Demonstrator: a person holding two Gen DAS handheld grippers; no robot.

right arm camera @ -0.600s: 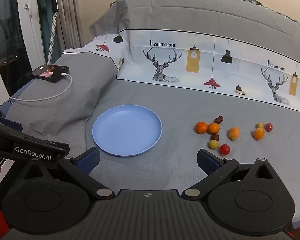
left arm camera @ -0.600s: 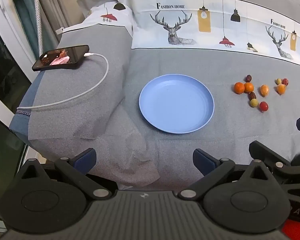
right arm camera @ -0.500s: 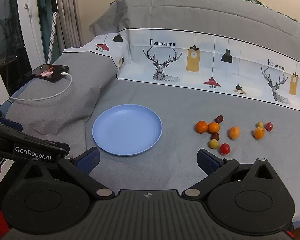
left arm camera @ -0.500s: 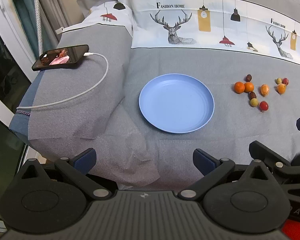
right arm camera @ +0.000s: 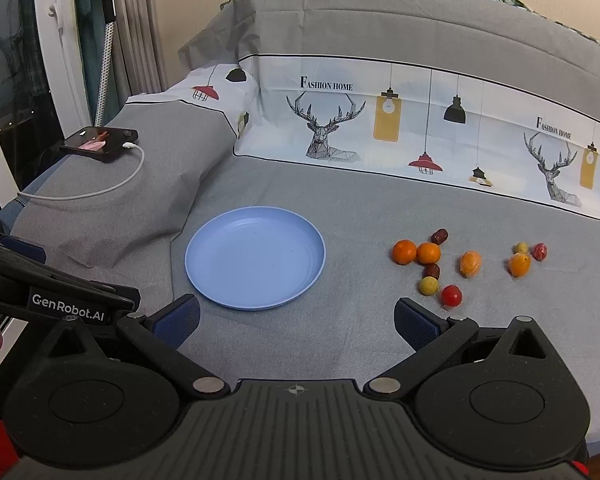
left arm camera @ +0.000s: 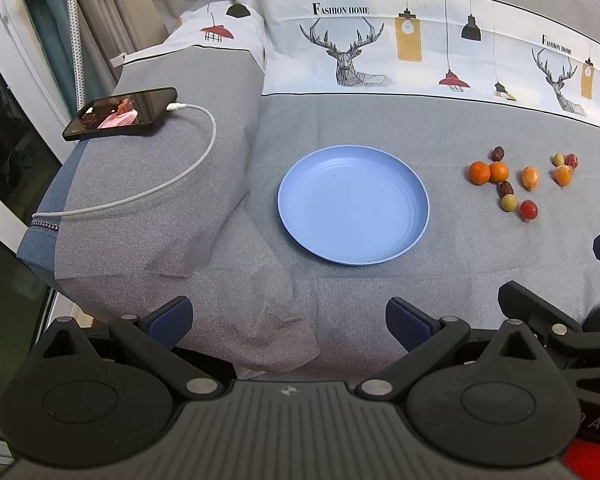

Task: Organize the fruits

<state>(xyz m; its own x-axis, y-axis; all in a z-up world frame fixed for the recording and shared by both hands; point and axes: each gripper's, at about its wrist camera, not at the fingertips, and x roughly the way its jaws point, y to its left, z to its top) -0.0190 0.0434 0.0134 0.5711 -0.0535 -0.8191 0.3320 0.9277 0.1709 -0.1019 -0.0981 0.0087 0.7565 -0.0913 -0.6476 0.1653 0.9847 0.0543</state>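
An empty blue plate lies on the grey bedspread. To its right several small fruits lie loose: two oranges, dark dates, a yellow-green fruit, a red tomato, and further orange fruits. My left gripper is open and empty, near the bed's front edge, short of the plate. My right gripper is open and empty, in front of the plate and the fruits.
A black phone on a white charging cable lies on a raised pillow at the left. A printed pillowcase and grey bedding rise behind. A window and curtain stand at the far left.
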